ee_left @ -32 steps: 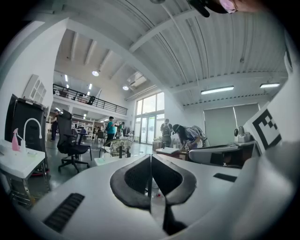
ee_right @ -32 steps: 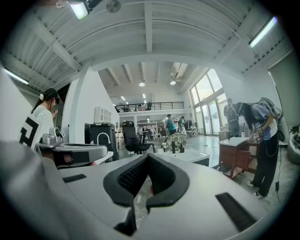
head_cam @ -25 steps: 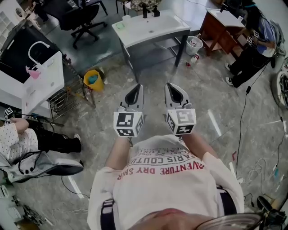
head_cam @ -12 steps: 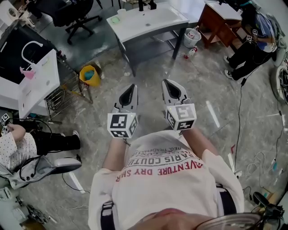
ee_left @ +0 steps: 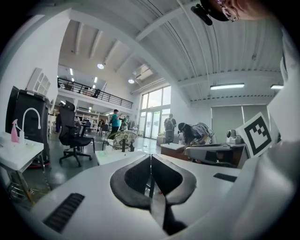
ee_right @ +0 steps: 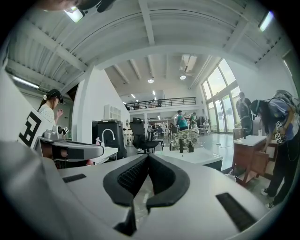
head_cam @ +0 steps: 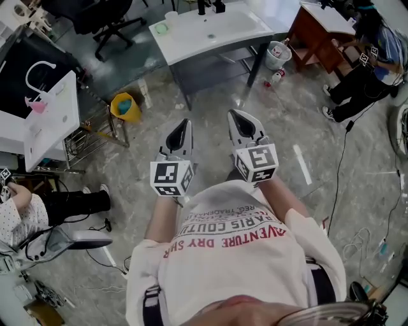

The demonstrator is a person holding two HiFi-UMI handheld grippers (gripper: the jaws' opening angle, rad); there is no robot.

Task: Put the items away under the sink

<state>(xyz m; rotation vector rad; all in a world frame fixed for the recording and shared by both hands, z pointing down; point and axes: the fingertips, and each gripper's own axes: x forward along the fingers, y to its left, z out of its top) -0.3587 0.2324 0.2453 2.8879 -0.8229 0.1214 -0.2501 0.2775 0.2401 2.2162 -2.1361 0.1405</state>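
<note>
The white sink [head_cam: 210, 32] stands on a dark frame at the top of the head view, some way ahead of me on the floor. A cup [head_cam: 171, 17], a green item [head_cam: 162, 28] and dark bottles [head_cam: 210, 7] sit on it. A white bucket [head_cam: 278, 54] and a bottle [head_cam: 275, 77] are on the floor by its right leg. My left gripper [head_cam: 185, 122] and right gripper [head_cam: 233, 114] are held side by side at chest height, pointing at the sink. Both are shut with nothing in them. The sink [ee_right: 197, 157] also shows past the right gripper [ee_right: 147, 157] and beyond the left gripper [ee_left: 150, 157].
A yellow bin [head_cam: 124, 106] and a wire rack [head_cam: 89, 137] stand at left beside a second white sink unit [head_cam: 48, 121]. A wooden desk [head_cam: 315, 28] and a bending person [head_cam: 363, 70] are at right. A seated person [head_cam: 38, 207] is at far left. Cables [head_cam: 341, 165] lie on the floor.
The sink has shifted slightly in the head view as I move over the floor. Both grippers stay shut and held the same way.
</note>
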